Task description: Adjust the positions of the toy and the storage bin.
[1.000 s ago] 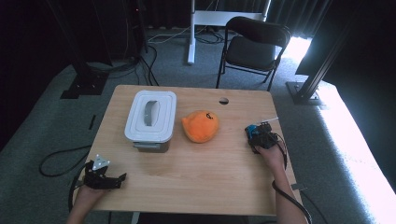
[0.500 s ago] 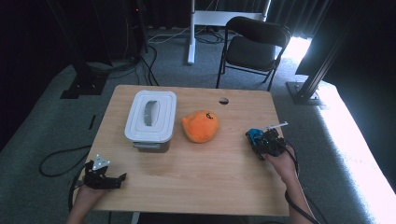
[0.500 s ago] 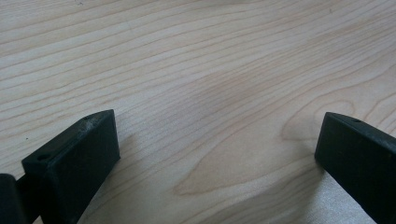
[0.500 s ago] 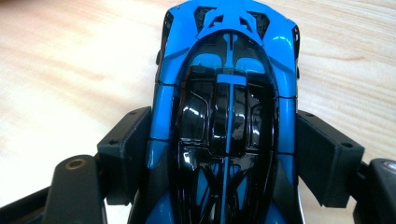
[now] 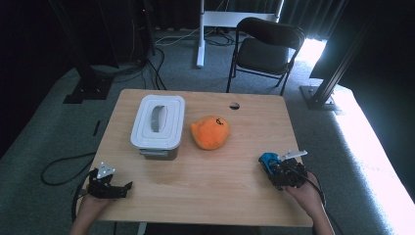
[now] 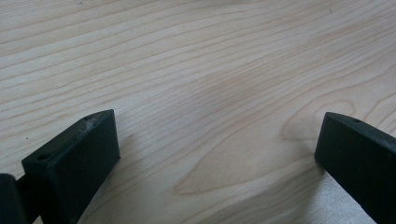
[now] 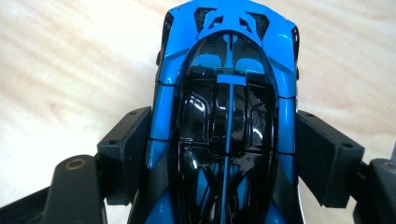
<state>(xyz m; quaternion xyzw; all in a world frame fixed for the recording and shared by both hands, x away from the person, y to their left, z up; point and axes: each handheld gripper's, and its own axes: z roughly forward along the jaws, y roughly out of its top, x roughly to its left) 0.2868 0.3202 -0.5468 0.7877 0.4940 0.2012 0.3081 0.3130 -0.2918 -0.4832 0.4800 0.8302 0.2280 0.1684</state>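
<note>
Blue toy car (image 7: 226, 112) sits clamped between the right gripper's (image 5: 274, 169) jaws near the bench's (image 5: 215, 181) right front edge; the left gripper's (image 6: 217, 154) jaws stand apart over bare wood.

The room is dimly lit; hard daylight from the right is blown out on the floor (image 5: 377, 161), and the edges are softened.

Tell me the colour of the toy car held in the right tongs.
The toy car is bright blue with a glossy black roof, best seen in the right gripper view.
</note>
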